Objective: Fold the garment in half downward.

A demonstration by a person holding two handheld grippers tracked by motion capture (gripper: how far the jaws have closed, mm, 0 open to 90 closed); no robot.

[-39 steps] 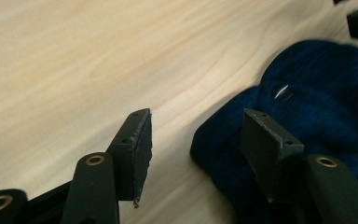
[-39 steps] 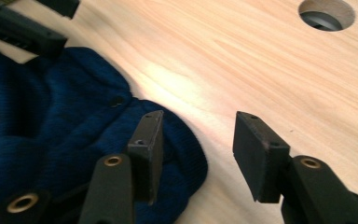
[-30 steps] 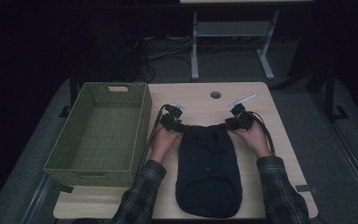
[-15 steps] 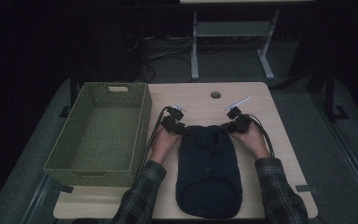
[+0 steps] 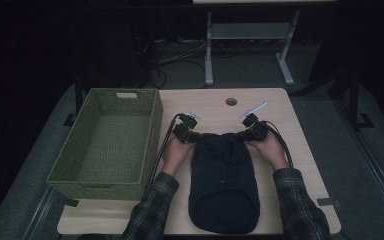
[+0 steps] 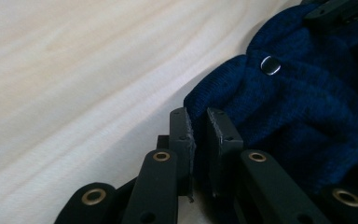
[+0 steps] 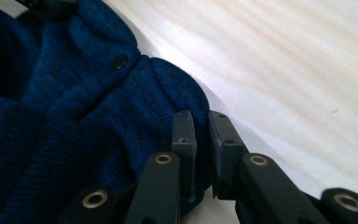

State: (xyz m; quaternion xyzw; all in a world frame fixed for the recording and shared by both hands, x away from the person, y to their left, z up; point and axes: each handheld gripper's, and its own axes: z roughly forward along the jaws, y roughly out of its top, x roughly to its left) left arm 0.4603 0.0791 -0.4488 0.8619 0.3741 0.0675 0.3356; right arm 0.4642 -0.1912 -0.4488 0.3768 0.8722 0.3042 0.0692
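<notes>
The navy sweater [image 5: 223,182] lies flat on the worktop [image 5: 300,150] just right of the basket [image 5: 107,142]. Left tongs [image 6: 198,128] and right tongs [image 7: 200,130] have just been closing, each now pinching a shoulder corner, probably to lift or fold evenly.

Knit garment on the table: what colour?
Dark navy blue knit garment; the left gripper view shows it best, where it looks near black from the high view.
</notes>
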